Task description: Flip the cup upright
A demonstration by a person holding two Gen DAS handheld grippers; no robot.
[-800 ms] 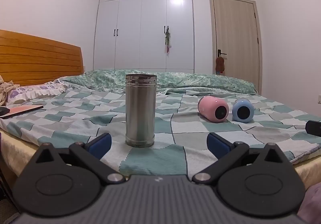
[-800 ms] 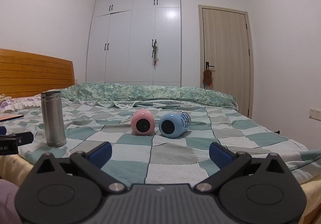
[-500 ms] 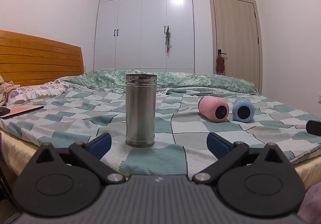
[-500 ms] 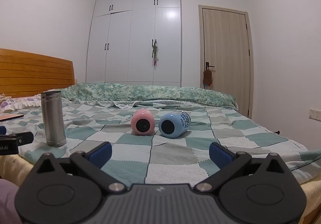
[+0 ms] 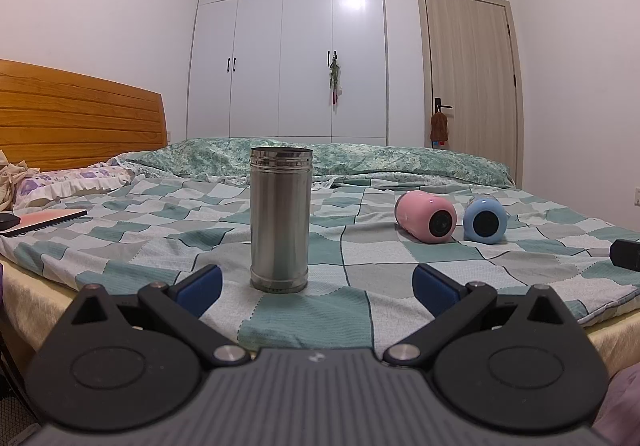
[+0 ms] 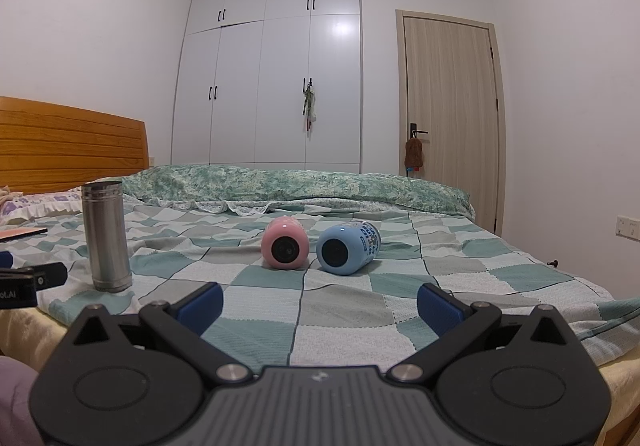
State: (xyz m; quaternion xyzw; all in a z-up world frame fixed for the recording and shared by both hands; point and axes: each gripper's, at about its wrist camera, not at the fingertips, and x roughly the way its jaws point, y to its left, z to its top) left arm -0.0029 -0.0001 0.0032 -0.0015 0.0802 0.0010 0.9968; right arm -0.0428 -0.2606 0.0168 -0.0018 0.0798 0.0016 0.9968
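Steel, the tall cup point(image 5: 279, 219) stands upright near the bed's point(image 6: 340, 310) front edge, straight ahead of my left gripper point(image 5: 316, 282); I judge that one is dealt with; the pink cup point(image 6: 285, 248) and blue cup point(image 6: 346, 247) lie on their sides on the checked quilt, just beside each other, mouths toward me, so they are what remains; my right gripper point(image 6: 320, 302) faces them, which suits it for the next pick; both claws are spread wide, holding nothing; against the earlier frames I see no change, neither gripper has shifted.
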